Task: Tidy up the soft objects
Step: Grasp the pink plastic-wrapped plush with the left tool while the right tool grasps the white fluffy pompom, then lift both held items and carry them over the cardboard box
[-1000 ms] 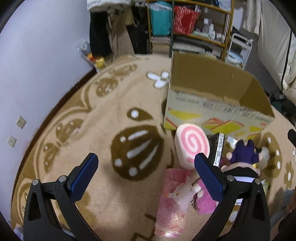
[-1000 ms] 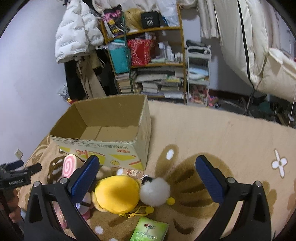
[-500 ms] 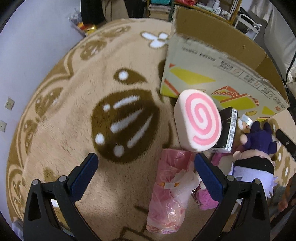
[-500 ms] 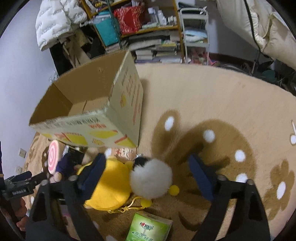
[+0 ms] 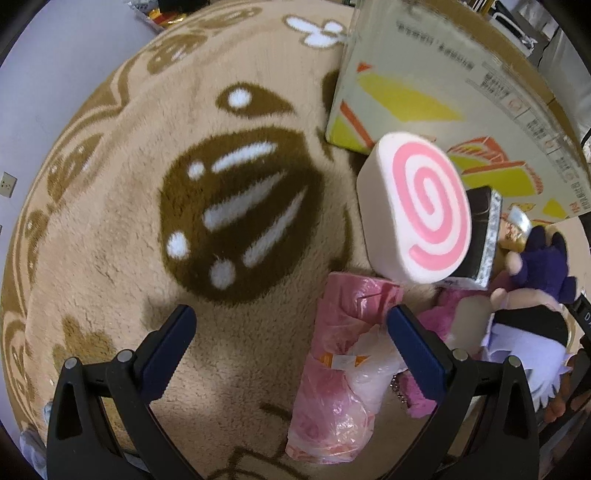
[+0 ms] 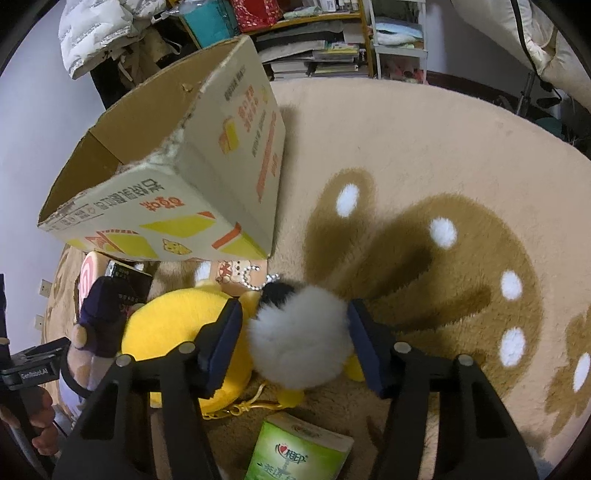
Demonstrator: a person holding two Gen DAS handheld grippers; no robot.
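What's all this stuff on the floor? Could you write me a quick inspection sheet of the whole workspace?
Surface: tan rug with brown patterns.
Job's things: white pompom, yellow plush, pink swirl cushion, purple-haired doll, all beside an open cardboard box.
Clutter: pink plastic bag, green tissue pack, black packet.
Grippers: left gripper open over bare rug; right gripper has just been closing, pompom between its pads, contact unclear.
Cables: nothing seen.
Surroundings: crowded bookshelf, white jacket, wall sockets.
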